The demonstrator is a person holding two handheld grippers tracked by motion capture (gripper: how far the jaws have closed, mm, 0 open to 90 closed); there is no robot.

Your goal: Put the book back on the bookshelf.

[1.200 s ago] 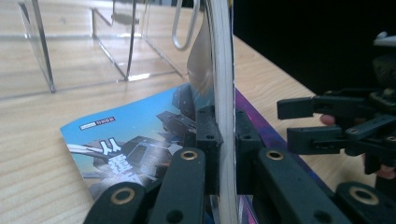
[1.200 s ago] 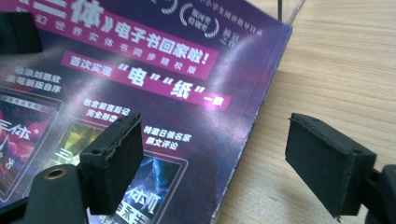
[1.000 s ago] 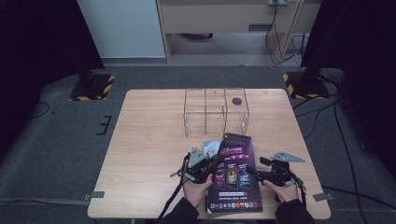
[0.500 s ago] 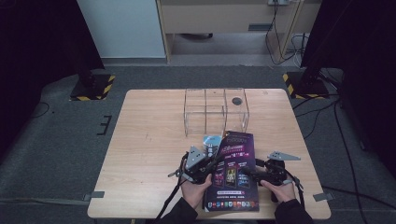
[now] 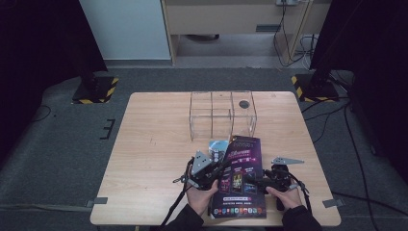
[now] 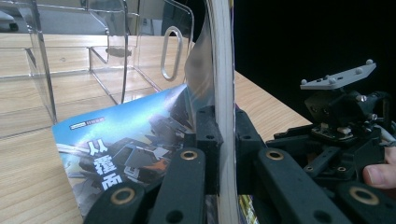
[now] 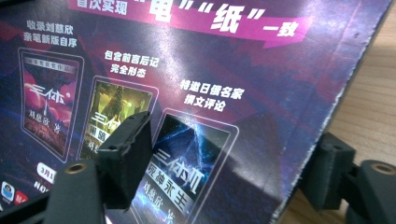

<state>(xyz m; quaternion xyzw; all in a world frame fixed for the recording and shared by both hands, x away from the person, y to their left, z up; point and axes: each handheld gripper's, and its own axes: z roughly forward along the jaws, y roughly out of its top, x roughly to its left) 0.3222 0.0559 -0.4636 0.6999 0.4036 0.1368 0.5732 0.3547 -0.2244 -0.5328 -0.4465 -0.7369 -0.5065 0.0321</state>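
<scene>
Bare light wooden tabletop [image 5: 154,144] left of the hands, open for passage. Far middle blocked by a clear acrylic divided organizer [image 5: 222,114], upright, with open compartments facing up. Just in front of it, a purple-and-black glossy magazine [image 5: 239,178], tilted up between the left gripper [image 5: 207,175] and right gripper [image 5: 269,183], filling the near middle. Under its far left corner, a blue-covered booklet [image 5: 217,146] flat on the wood. Narrow strip of wood free right of the magazine.

A light wooden surface [image 5: 154,144] stands on grey carpet [image 5: 57,159]; behind it a pale panel [image 5: 125,29], a wooden cabinet [image 5: 226,17], and yellow-black striped stand bases [image 5: 96,90].
</scene>
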